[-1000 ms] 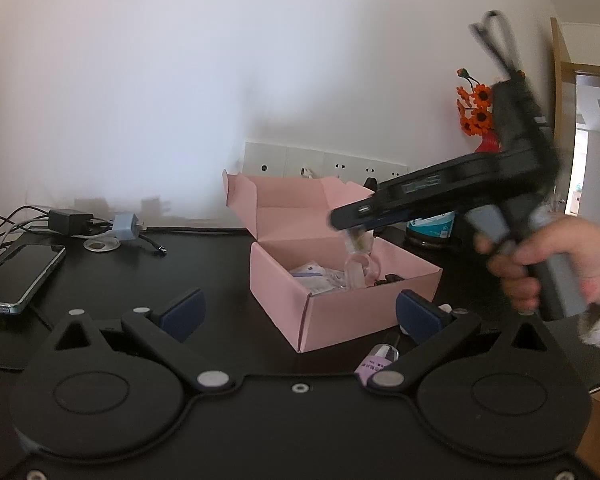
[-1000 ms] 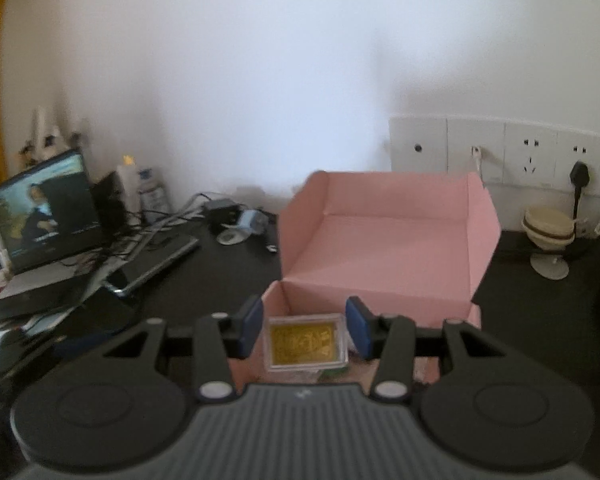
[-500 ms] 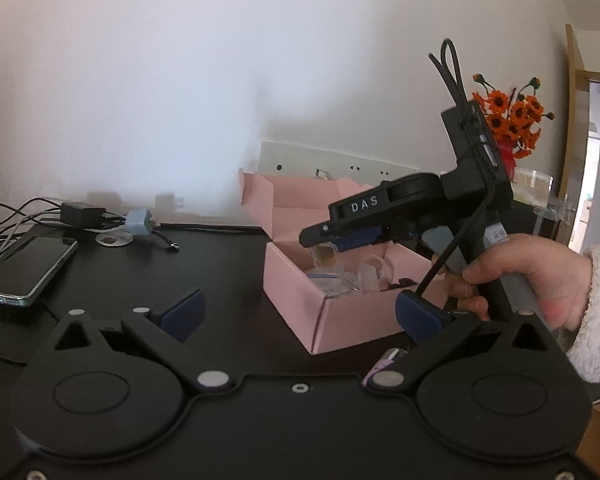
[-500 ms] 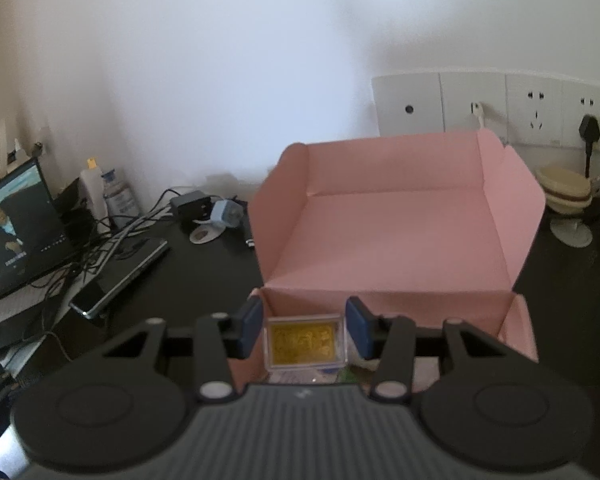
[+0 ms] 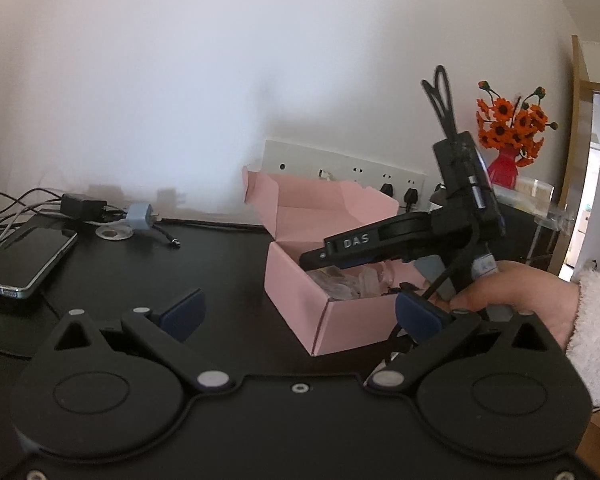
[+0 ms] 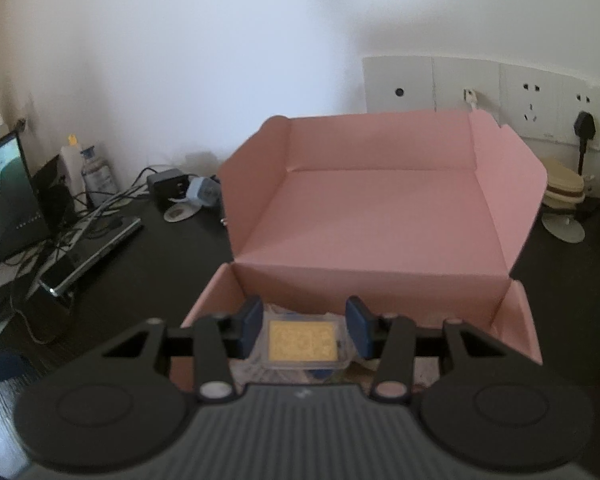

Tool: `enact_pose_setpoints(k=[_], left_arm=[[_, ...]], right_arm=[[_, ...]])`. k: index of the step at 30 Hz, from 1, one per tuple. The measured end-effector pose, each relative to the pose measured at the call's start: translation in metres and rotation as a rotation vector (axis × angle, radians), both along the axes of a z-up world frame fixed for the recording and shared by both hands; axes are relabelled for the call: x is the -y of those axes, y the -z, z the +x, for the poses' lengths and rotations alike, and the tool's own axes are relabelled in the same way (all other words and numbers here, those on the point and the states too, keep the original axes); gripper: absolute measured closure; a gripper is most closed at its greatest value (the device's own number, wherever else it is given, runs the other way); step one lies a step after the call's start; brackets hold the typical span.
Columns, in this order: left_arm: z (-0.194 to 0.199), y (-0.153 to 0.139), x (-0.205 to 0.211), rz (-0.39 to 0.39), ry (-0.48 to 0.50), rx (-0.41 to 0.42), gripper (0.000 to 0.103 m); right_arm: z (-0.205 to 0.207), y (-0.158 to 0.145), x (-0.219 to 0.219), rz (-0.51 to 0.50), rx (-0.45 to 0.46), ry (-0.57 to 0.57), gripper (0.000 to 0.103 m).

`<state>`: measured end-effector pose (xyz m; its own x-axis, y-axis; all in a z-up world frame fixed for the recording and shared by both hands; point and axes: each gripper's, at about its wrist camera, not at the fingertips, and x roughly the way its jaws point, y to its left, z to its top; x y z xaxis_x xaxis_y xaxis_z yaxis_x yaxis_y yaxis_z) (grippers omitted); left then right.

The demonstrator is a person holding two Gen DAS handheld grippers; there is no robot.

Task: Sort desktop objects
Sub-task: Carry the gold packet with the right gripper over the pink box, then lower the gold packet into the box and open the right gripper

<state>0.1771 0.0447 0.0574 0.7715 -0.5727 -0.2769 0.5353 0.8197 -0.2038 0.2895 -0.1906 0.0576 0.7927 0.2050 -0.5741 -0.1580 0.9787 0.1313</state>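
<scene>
Your right gripper (image 6: 303, 330) pinches a clear little case with a gold card (image 6: 303, 342) and holds it just over the open pink box (image 6: 380, 216) on the black desk (image 5: 140, 264). Your left gripper (image 5: 300, 312) is spread wide with nothing in it, near the box's front.

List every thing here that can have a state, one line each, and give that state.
Pink box: lid open, items inside.
Gold card case: held over the box.
Right claw: shut on the case.
Left claw: open, empty.
Phone: screen dark.
Laptop: screen on.
</scene>
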Motion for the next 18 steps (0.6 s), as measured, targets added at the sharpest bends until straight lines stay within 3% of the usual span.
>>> enact_pose_setpoints(k=[18], left_arm=[[0.002, 0.001, -0.001, -0.011, 0.004, -0.017, 0.000]], right_arm=[[0.006, 0.003, -0.013, -0.052, -0.008, -0.030, 0.057]])
